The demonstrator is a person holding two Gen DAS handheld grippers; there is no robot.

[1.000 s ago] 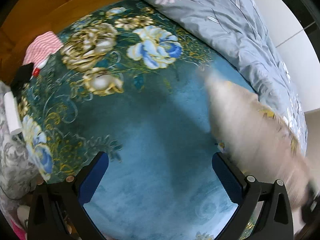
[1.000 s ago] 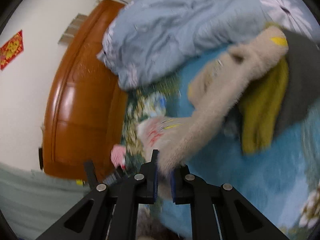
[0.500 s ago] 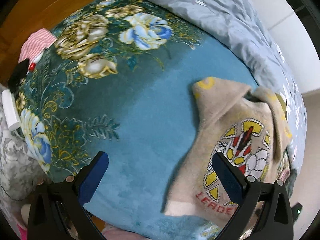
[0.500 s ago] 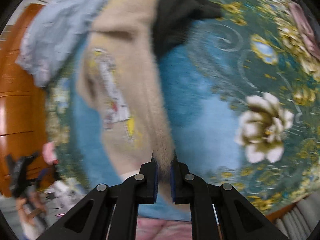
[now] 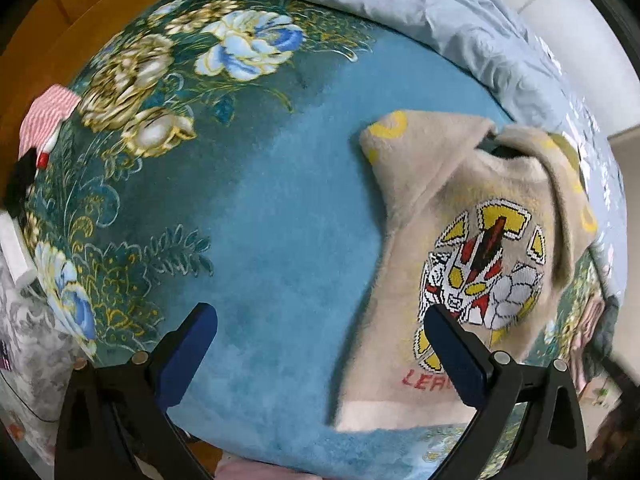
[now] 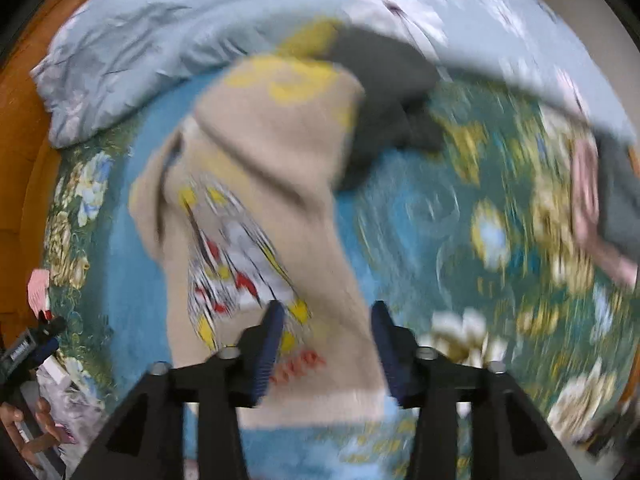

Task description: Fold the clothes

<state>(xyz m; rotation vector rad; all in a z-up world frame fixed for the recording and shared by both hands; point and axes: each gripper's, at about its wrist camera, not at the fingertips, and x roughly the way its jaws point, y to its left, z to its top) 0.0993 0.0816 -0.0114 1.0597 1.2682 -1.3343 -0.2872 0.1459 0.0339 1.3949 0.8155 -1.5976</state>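
Your left claw is hanging released over bare blue blanket near the bed's front edge. Your right claw is also spread apart, gripping nothing, fingers straddling the beige sweater, which is lying flat w/ its hem at the front edge. Grey duvet is lying bunched along the far edge.

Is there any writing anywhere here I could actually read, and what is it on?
"LEA": red letters near the hem of the beige sweater, the rest hidden behind the left gripper.
The same red word in the right wrist view: too blurred to read.
Nothing else readable.
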